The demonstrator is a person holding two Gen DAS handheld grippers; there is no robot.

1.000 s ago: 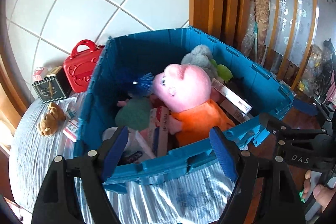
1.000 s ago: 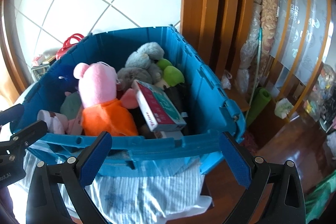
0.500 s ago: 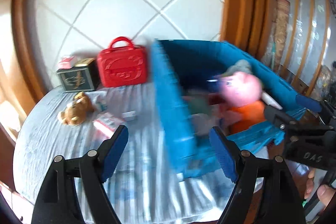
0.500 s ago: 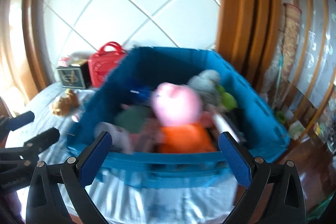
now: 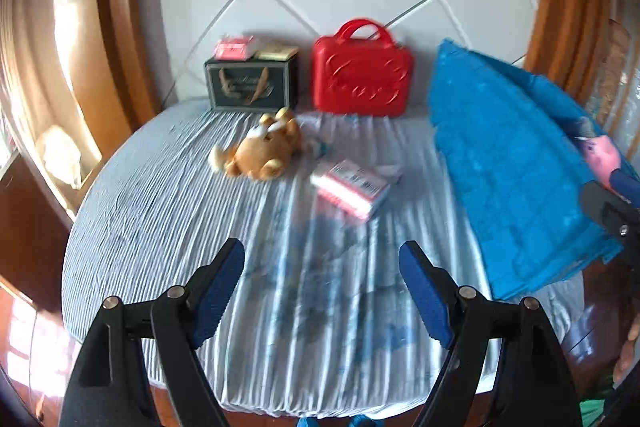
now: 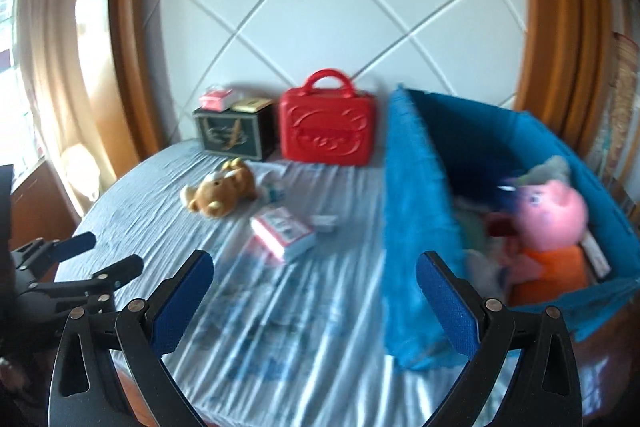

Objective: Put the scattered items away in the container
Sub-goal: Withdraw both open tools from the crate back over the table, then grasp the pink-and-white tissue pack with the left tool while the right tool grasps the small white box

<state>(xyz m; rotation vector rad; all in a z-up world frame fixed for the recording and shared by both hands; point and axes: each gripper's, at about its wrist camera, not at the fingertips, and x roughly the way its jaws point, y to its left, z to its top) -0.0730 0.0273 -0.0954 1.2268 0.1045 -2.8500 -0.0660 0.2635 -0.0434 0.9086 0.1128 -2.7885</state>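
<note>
While both pairs of tongs hang spread and empty above the striped blue-and-white cloth [image 5: 168, 195] of the round table, several scattered items lie short of the bin.

Farthest left, the left tongs [image 5: 322, 291] point toward a brown plush bear [image 5: 260, 153] lying on its back near the middle of the table, in front of a dark green printed box [image 5: 250, 87] topped by a small pink packet [image 5: 234, 49]. Just right of the bear lies a pink-and-white flat carton [image 5: 352, 189], and behind it a red moulded plastic case with a handle [image 5: 362, 81] stands upright against the wall. At the right, the right tongs [image 6: 314, 301] sit beside the blue ribbed plastic crate [image 6: 416, 227], which holds a pink pig plush in an orange dress [image 6: 548, 223] heaped among other toys.

The likely trouble: the crate looks well filled, so a dropped bear may roll off the pile; the carton, lying flat on loose cloth, could drag folds up with it when pinched; both views are blurred.

White diamond-patterned padding lines the wall, framed by curved varnished wood, with sunlit curtains at left.
</note>
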